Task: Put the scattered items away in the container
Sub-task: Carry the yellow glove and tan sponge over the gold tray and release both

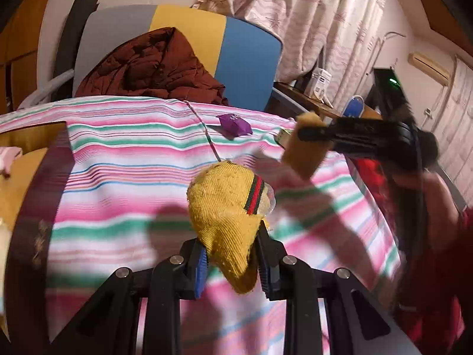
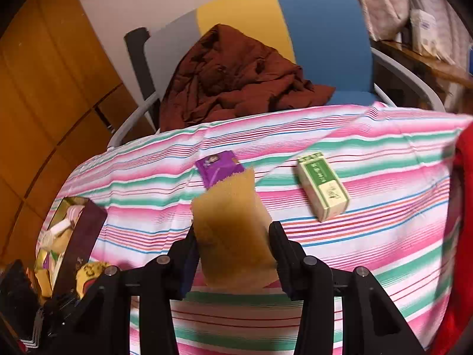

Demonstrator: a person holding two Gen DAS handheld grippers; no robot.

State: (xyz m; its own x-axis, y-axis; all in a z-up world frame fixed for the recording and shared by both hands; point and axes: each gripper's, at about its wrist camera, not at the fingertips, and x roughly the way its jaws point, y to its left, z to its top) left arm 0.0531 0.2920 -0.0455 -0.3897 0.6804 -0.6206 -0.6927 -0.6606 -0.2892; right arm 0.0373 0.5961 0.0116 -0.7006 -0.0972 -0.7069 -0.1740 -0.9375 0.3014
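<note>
My left gripper [image 1: 230,263] is shut on a yellow knitted sock [image 1: 227,207] with a red-green band and holds it above the striped cloth. My right gripper [image 2: 233,254] is shut on a tan sponge [image 2: 233,230], also seen in the left wrist view [image 1: 304,153]. The dark box container [image 2: 79,233] stands at the left with several items inside; its wall shows in the left wrist view [image 1: 38,195]. A purple packet [image 2: 218,167] and a green-white box [image 2: 323,189] lie on the cloth. The packet also shows in the left wrist view [image 1: 233,125].
The table wears a pink, green and white striped cloth [image 2: 384,207]. Behind it stands a grey-yellow-blue chair [image 2: 295,29] with a brown jacket [image 2: 236,80]. A red sleeve [image 2: 464,207] is at the right edge. Curtains [image 1: 310,14] hang behind.
</note>
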